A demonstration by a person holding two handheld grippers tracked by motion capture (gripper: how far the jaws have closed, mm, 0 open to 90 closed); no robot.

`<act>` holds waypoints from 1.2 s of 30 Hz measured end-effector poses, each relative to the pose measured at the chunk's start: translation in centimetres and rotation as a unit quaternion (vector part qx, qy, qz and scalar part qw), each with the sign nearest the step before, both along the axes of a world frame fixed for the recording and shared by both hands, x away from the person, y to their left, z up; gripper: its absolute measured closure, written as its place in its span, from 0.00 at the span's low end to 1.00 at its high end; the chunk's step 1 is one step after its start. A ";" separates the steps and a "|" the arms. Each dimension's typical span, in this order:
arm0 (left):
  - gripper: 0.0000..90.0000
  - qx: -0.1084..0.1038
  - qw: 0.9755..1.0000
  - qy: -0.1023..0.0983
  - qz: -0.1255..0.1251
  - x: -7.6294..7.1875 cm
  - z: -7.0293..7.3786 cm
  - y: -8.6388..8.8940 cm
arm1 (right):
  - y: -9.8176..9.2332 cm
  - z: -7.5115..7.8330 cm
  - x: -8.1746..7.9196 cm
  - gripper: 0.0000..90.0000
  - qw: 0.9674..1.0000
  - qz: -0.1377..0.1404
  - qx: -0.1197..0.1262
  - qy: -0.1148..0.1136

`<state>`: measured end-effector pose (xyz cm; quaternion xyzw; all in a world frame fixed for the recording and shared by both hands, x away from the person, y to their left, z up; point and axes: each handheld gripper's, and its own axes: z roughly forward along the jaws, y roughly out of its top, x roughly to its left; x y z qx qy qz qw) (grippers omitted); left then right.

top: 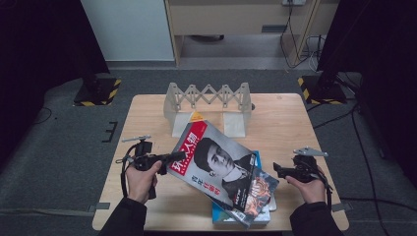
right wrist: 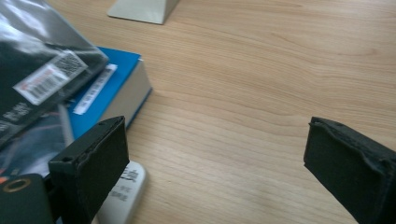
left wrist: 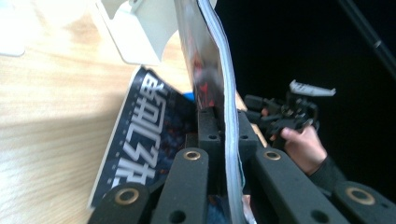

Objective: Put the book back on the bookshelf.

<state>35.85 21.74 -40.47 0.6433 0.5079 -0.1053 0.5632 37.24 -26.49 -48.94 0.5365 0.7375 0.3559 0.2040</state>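
My left gripper is shut on the left edge of a glossy magazine with a red title band, holding it tilted above the table. In the left gripper view the black pads clamp the magazine's thin page edge. Beneath it lie a second dark magazine and a blue book. My right gripper stands open at the right of the pile, and in the right gripper view nothing sits between its fingers, just bare wood.
A white folding rack stands at the back middle of the table. A small white object lies beside the blue book by my right gripper's left jaw. Bare wood stretches right of the pile and along the left side.
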 end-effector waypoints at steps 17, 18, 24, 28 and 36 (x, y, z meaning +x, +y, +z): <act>0.95 -0.044 0.998 -0.035 0.026 1.2 3.5 0.6 | -2.0 -1.9 1.4 0.07 0.999 -0.024 -0.040 0.024; 0.95 -0.044 0.998 -0.041 0.032 1.3 3.9 0.8 | -2.1 -2.0 1.5 0.07 0.998 -0.023 -0.045 0.023; 0.95 -0.041 0.996 -0.055 0.051 1.4 4.6 1.8 | -2.3 -2.3 1.7 0.06 0.998 -0.025 -0.055 0.022; 0.95 -0.043 0.994 -0.071 0.069 1.4 5.6 2.8 | -2.4 -2.6 1.9 0.06 0.997 -0.025 -0.059 0.030; 0.95 -0.049 0.988 -0.112 0.097 0.7 7.6 5.1 | -2.8 -3.2 2.0 0.06 0.997 -0.030 -0.065 0.037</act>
